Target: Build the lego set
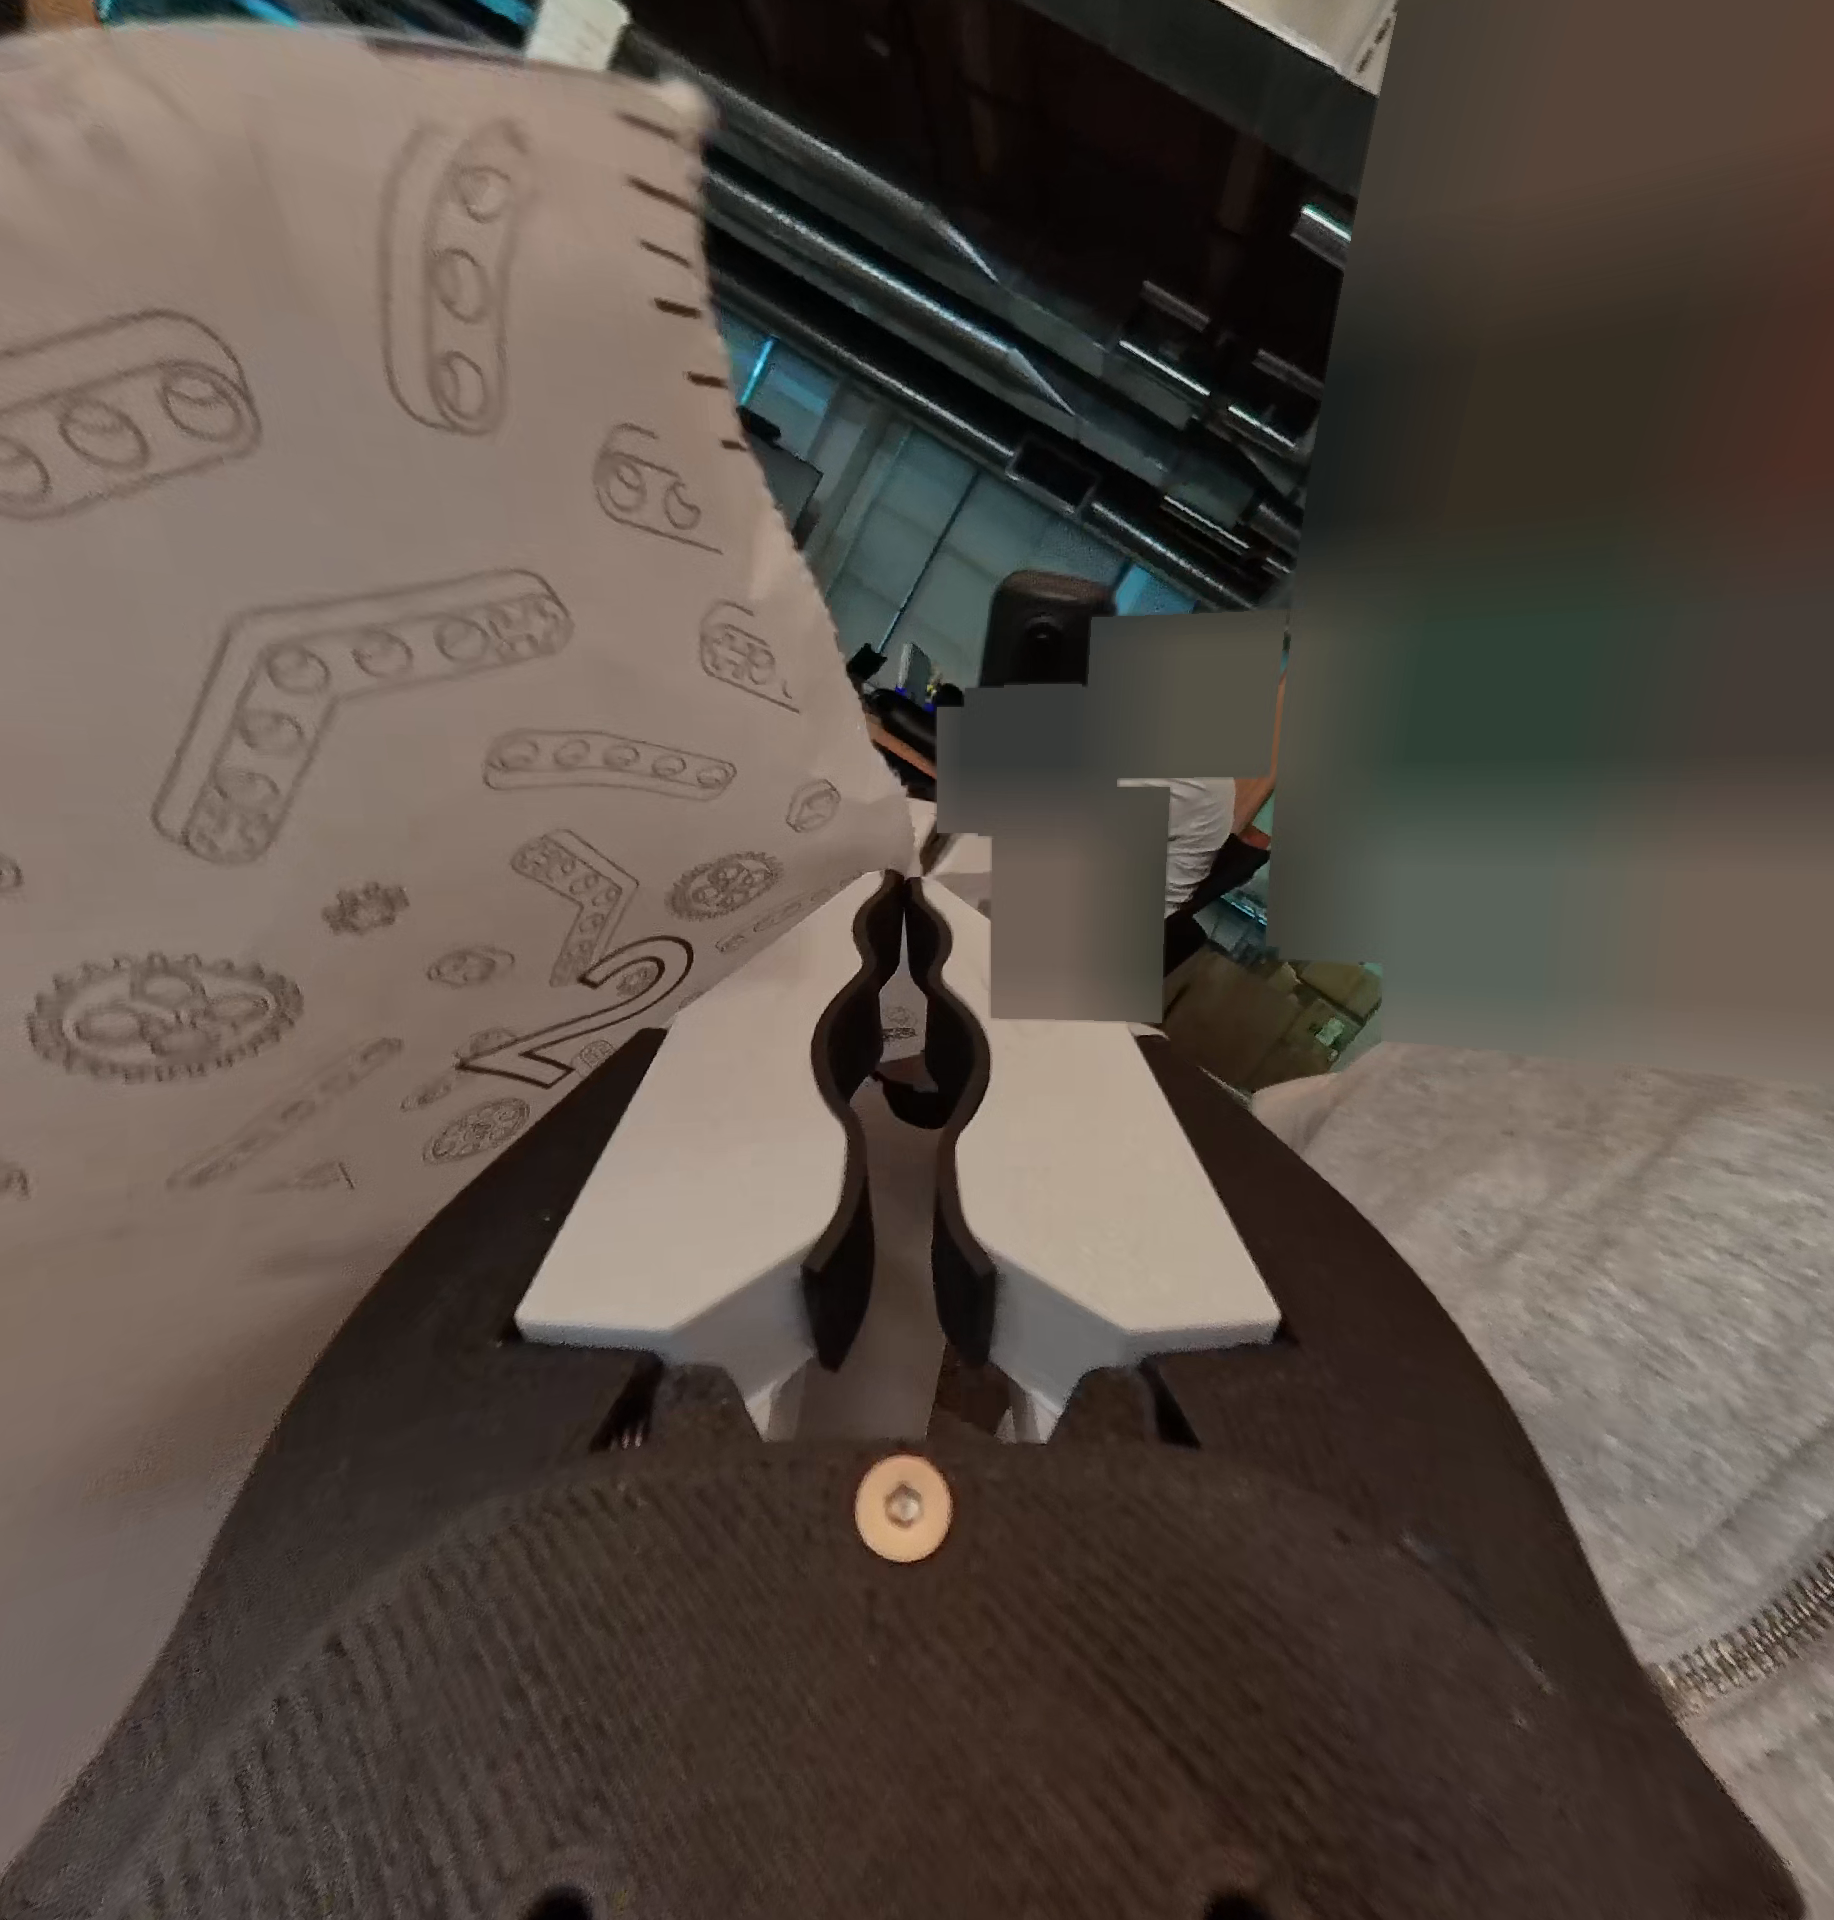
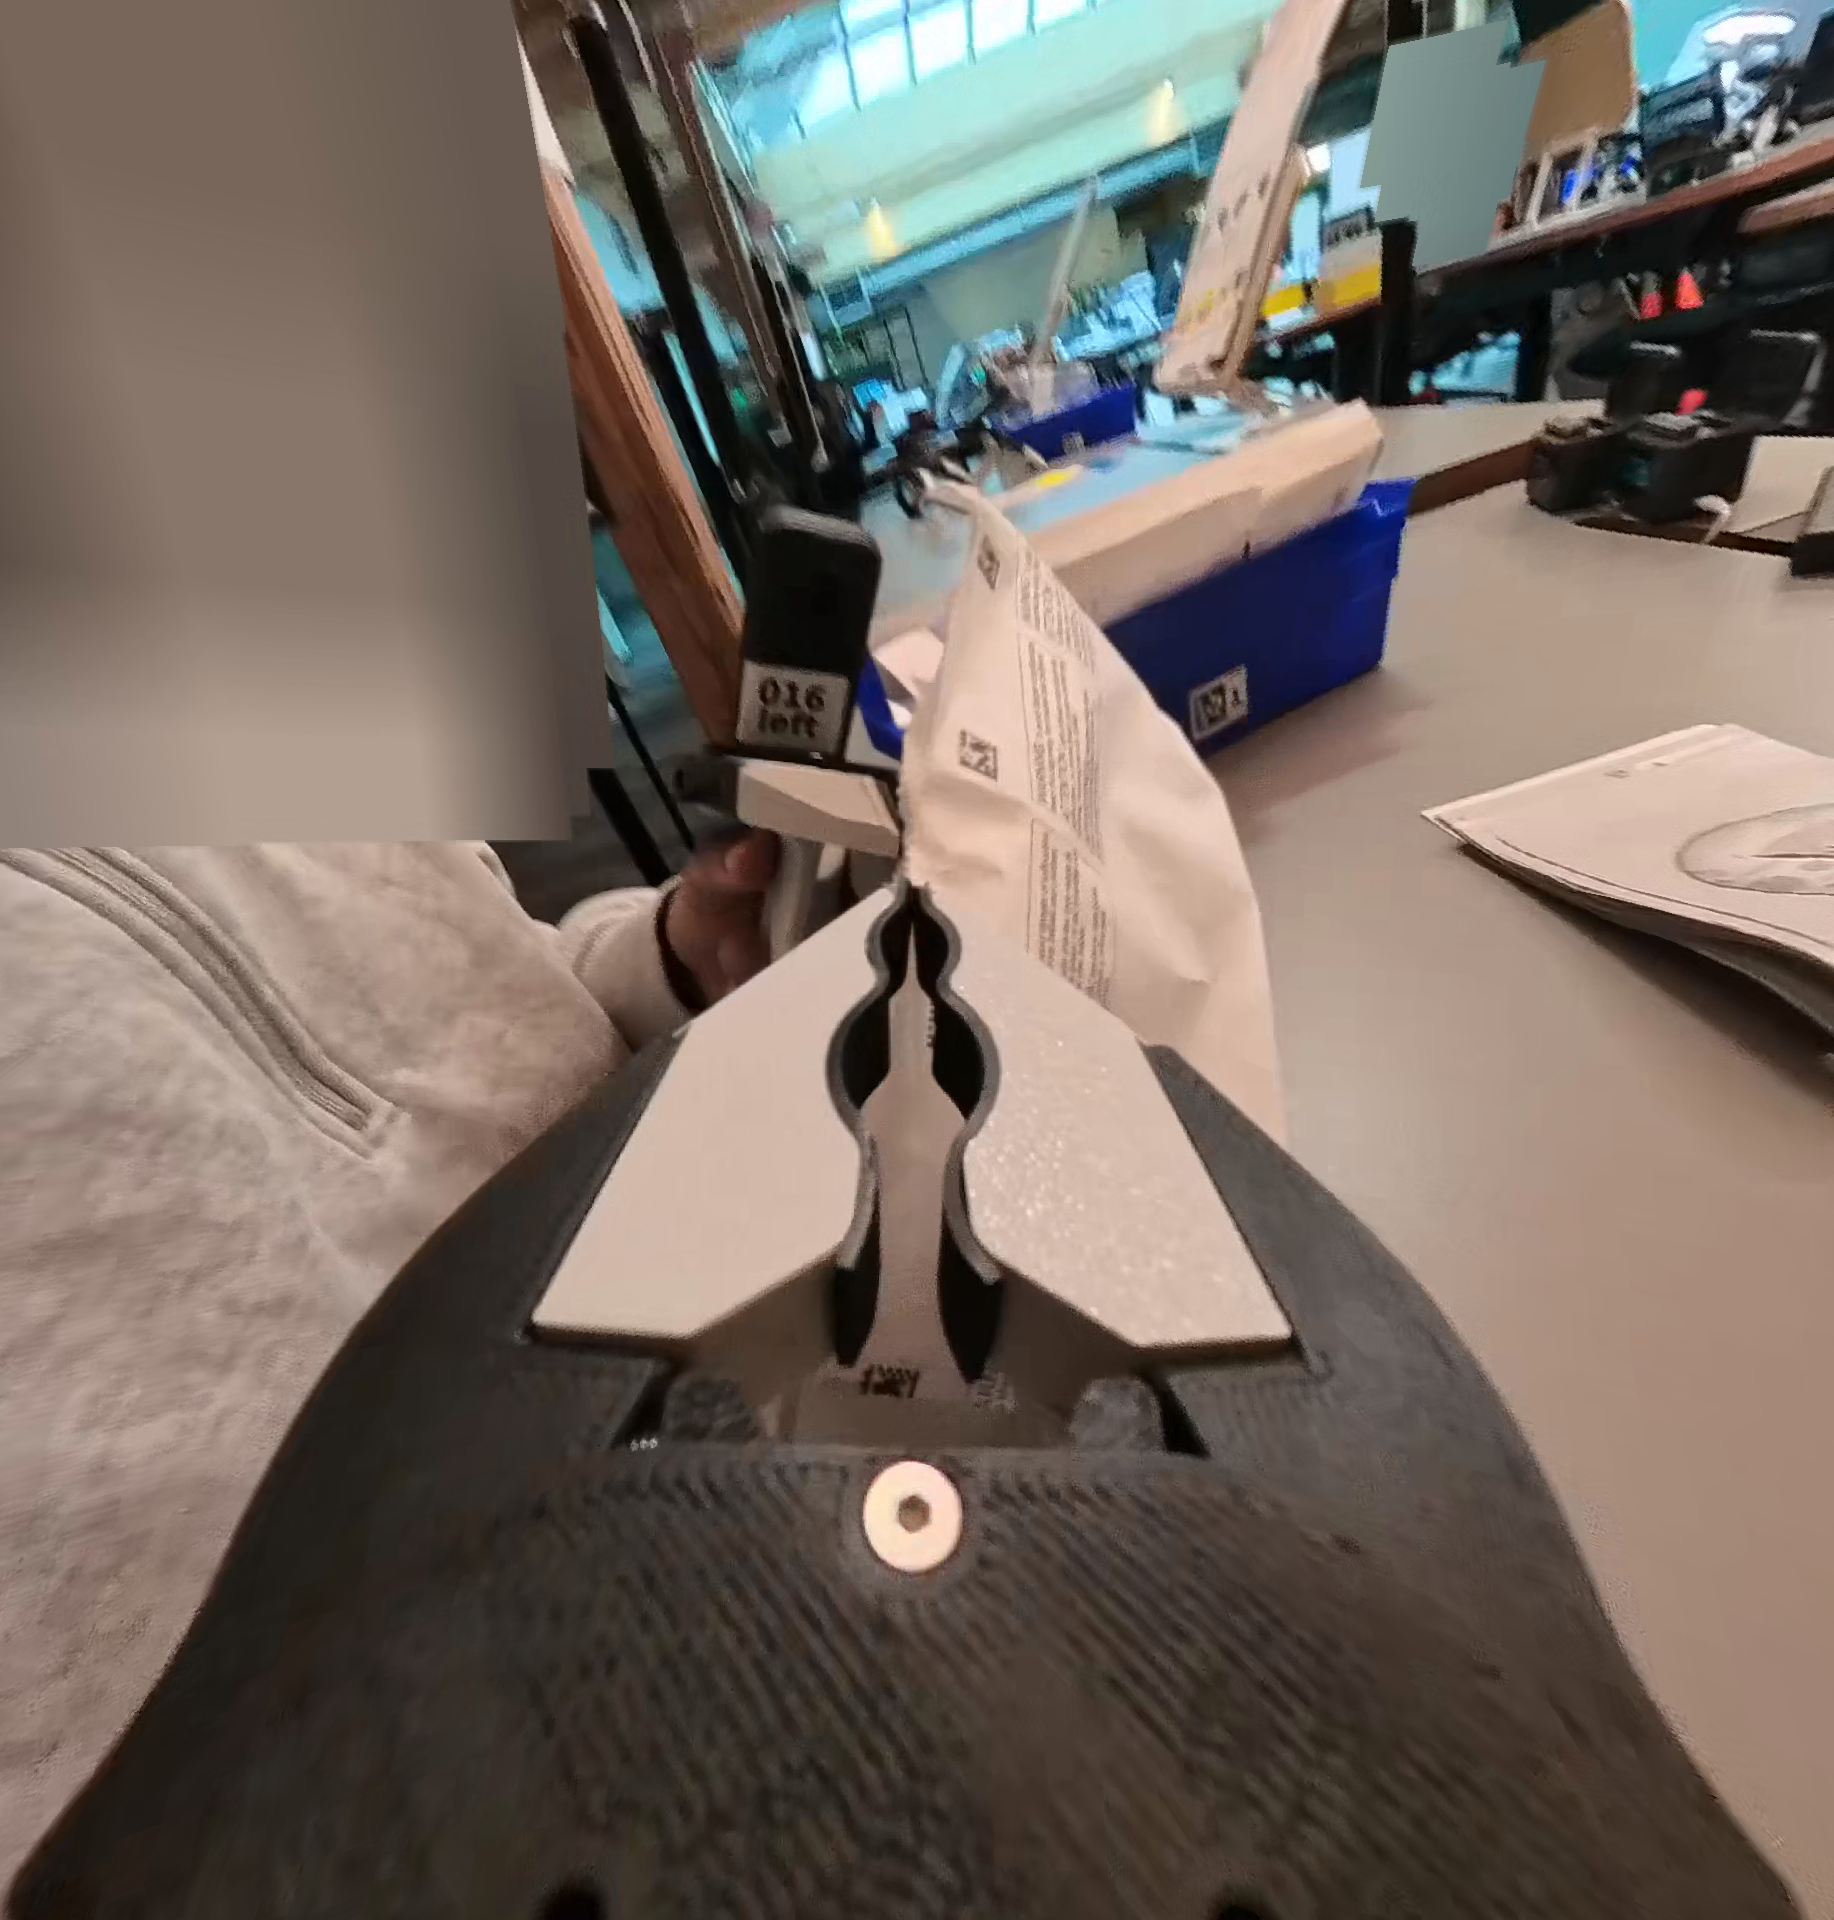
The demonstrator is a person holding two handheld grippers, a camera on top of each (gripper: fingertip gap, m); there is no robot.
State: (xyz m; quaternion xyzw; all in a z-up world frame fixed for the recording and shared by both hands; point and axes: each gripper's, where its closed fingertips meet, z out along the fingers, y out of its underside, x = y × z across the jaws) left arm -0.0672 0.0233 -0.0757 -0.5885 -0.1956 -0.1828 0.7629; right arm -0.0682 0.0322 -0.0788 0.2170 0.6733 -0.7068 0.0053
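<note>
A white paper parts bag (image 1: pixel 321 623), printed with outlines of bricks and gears, is held up in the air between both grippers. In the left wrist view my left gripper (image 1: pixel 902 896) is shut, with the bag's lower edge pinched between its pads. In the right wrist view the same bag (image 2: pixel 1089 831) shows its printed back and a torn, ragged top edge. My right gripper (image 2: pixel 911 906) is shut on that edge, and paper shows between its pads. The left gripper (image 2: pixel 887 821) also shows there, gripping the bag just above and to the left of my right fingertips.
An instruction booklet (image 2: pixel 1702 862) lies on the grey table (image 2: pixel 1464 1143) to the right. A blue bin (image 2: pixel 1297 613) with cardboard in it stands behind the bag. Black devices (image 2: pixel 1640 468) sit at the far right. A person's grey sweater (image 2: pixel 165 1143) is close on the left. The tips of both grippers are at nearly the same place.
</note>
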